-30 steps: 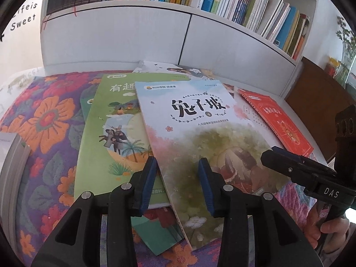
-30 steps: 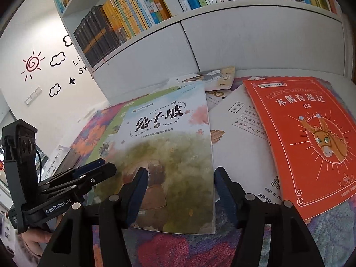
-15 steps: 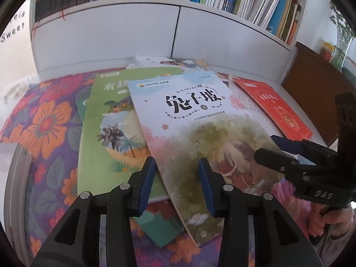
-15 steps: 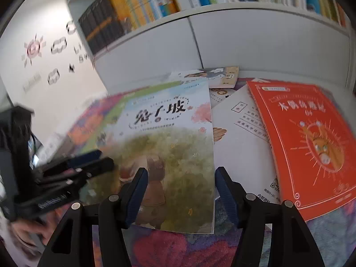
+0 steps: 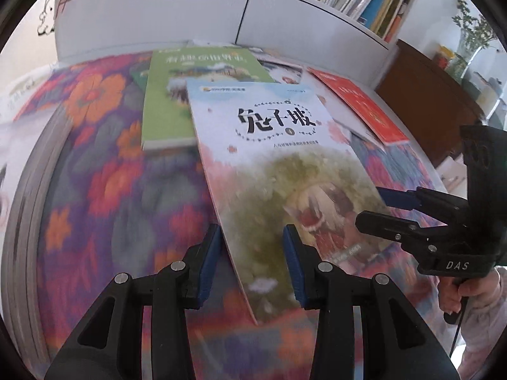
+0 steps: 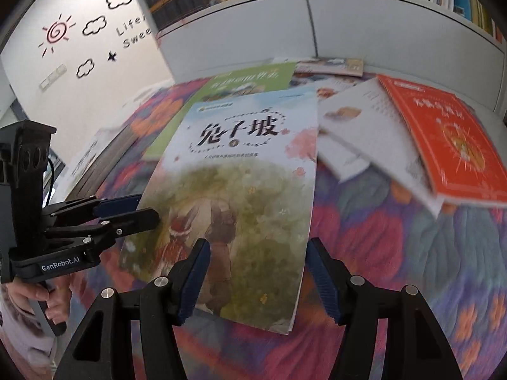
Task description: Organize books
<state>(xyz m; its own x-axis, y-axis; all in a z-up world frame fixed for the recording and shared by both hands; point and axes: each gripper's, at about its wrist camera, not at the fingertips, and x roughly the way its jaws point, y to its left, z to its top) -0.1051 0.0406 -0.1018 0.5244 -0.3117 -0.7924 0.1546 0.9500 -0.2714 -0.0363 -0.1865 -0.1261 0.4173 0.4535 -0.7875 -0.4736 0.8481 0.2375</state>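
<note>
**Books still scattered, one in both grips**

A flowered cloth covers the tabletop (image 5: 95, 190) below a white bookshelf (image 6: 396, 25) packed with upright volumes. The pale storybook (image 5: 285, 171) appears held off the cloth: the left hand-held gripper (image 5: 250, 264) pinches its lower-left edge, the right hand-held gripper (image 6: 256, 274) straddles its bottom edge, apparently clamped on it. The green book (image 5: 177, 95), white book (image 6: 364, 133) and orange book (image 6: 450, 139) lie loose, unsorted. Judging by that, most of the tidying remains.

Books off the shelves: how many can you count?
5: pastel book nearest, green book behind it, white book and red book rightward, tan book at back. Others may hide underneath.
</note>
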